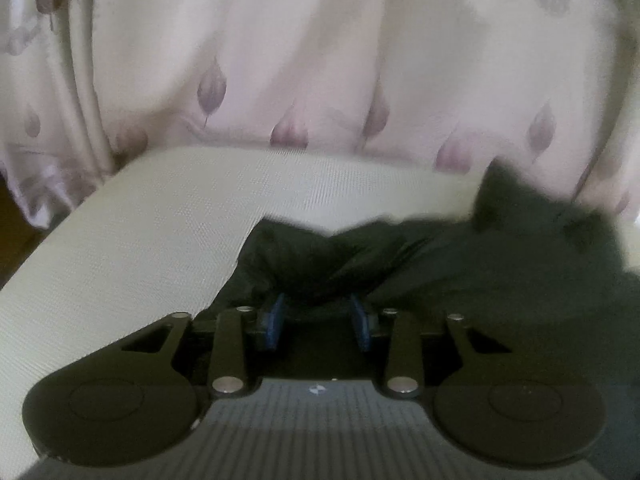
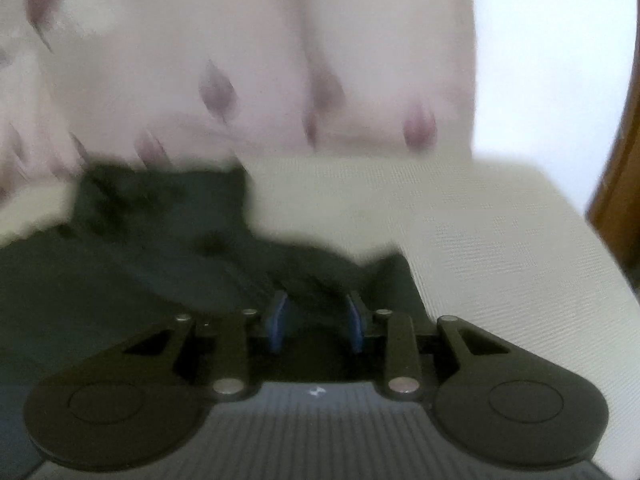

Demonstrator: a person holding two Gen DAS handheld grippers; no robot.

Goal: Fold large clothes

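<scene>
A dark garment (image 1: 460, 264) lies bunched on a cream textured surface (image 1: 152, 216). In the left wrist view my left gripper (image 1: 318, 304) has its blue pads (image 1: 276, 316) closed on a bunched fold at the garment's left edge. In the right wrist view the same dark garment (image 2: 152, 248) spreads to the left, and my right gripper (image 2: 318, 304) has its blue pads (image 2: 356, 316) gripping a fold at its right edge. The fingertips of both grippers are hidden in the cloth. Both views are blurred.
A pale pink curtain with purple leaf prints (image 1: 320, 60) hangs just behind the cream surface, also in the right wrist view (image 2: 240, 60). A white wall (image 2: 552, 60) and a brown wooden edge (image 2: 624, 184) stand at the right. Dark floor (image 1: 16, 232) shows far left.
</scene>
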